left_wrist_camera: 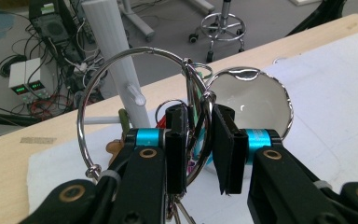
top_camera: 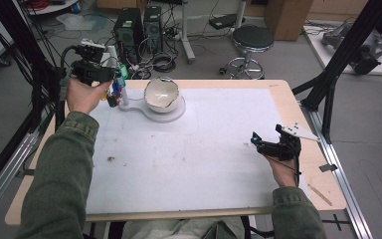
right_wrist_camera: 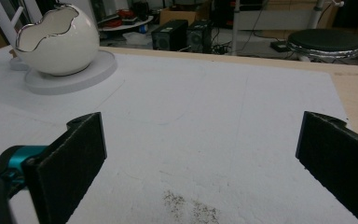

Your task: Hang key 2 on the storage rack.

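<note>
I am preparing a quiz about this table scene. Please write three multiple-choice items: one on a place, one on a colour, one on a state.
1. Where does the egg-shaped bowl sit?
A. on the white stand
B. on the stool
C. on the floor

2. What colour is the bowl's wavy rim?
A. red
B. silver
C. green

3. How do the jaws of the right gripper stand?
A. closed on the bowl
B. closed on a pen
C. wide open, with nothing between them

Key: 1 A, the right gripper view shows the bowl resting on the stand's round base. 2 B, the rim shines silver in both gripper views. 3 C, bare table shows between the jaws.
</note>
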`<state>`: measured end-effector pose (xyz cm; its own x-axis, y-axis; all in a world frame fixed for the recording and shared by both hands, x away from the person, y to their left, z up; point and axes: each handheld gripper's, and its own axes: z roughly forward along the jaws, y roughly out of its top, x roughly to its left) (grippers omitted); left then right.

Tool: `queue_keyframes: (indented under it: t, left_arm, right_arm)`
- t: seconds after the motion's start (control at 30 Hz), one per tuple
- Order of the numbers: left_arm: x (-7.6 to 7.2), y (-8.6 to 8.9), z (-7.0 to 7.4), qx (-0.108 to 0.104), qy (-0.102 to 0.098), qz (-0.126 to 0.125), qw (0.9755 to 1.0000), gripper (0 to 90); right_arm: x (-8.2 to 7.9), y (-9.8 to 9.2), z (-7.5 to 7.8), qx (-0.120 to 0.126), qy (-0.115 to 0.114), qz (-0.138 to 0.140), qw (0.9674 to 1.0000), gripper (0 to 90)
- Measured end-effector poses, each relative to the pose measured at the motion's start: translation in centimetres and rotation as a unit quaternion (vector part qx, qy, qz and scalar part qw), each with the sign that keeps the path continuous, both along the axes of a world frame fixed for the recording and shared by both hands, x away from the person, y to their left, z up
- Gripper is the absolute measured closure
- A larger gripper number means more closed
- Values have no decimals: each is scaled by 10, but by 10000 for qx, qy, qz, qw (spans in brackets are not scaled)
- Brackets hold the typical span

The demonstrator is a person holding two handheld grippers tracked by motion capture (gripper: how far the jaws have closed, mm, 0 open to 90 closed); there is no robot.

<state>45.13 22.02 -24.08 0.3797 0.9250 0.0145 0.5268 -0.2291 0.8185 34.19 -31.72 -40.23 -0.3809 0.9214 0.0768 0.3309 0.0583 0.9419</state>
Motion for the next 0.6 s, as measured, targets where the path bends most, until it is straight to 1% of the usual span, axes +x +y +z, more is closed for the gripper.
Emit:
queue_keyframes:
  t: [0.07,0.13,0.23,0.5,0.6]
  left_arm:
    - [1,-2,-3,45,-38,-2,10000,758]
    - [3,-4,-6,44,-12,7,10000,757]
    - [6,-6,-11,117,-12,0,9999,757]
    - [12,-7,-25,112,81,31,9999,757]
    - [15,-10,-29,190,111,44,9997,757]
  right_arm:
    - [0,0,0,-8,-6,0,10000,8]
    - [0,0,0,-15,-2,-1,10000,8]
    - [0,0,0,-21,-13,-2,10000,8]
    - [0,-1,0,-17,-5,-19,10000,8]
    - [0,0,0,-47,-8,-8,10000,8]
